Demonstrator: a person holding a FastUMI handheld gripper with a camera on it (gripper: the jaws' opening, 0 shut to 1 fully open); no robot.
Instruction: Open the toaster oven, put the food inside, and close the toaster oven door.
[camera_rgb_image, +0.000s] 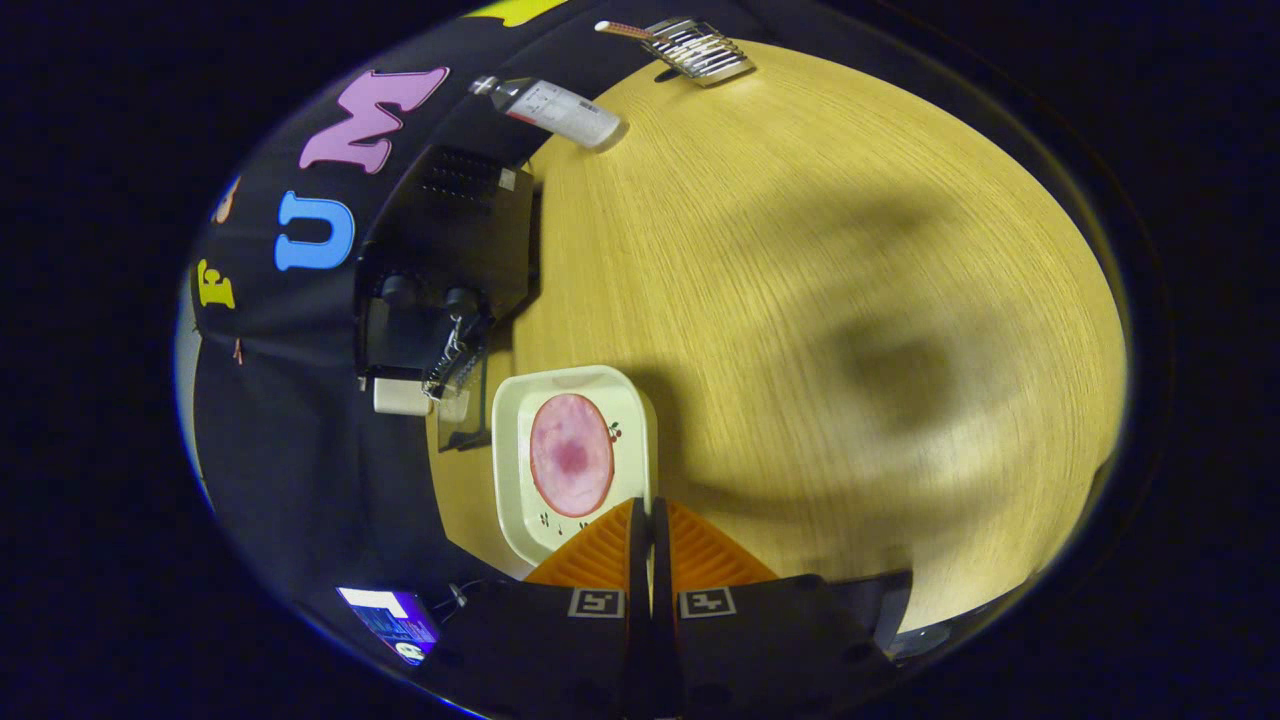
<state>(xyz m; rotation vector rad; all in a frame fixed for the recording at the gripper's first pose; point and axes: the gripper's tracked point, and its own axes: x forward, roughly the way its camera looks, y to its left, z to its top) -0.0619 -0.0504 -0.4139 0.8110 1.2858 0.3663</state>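
A cream square plate (515, 470) carries a round pink slice of ham (571, 454). My gripper (650, 508) has its fingers pressed together on the plate's near rim, so it is shut on the plate. Just beyond the plate stands the black toaster oven (455, 235) against the booth's wall. Its glass door (458, 415) hangs open toward the plate, with a white handle (400, 397) at its edge. A wire rack (447, 358) shows in the oven's mouth, and two knobs (398, 290) sit on its front.
A wide wooden table (800, 300) spreads out beside the plate, with a large shadow across it. A clear plastic bottle (560, 108) lies at the table's far edge beyond the oven. A metal rack with a wooden handle (698, 48) rests farther along that edge. A lit screen (392, 620) sits beside the gripper's body.
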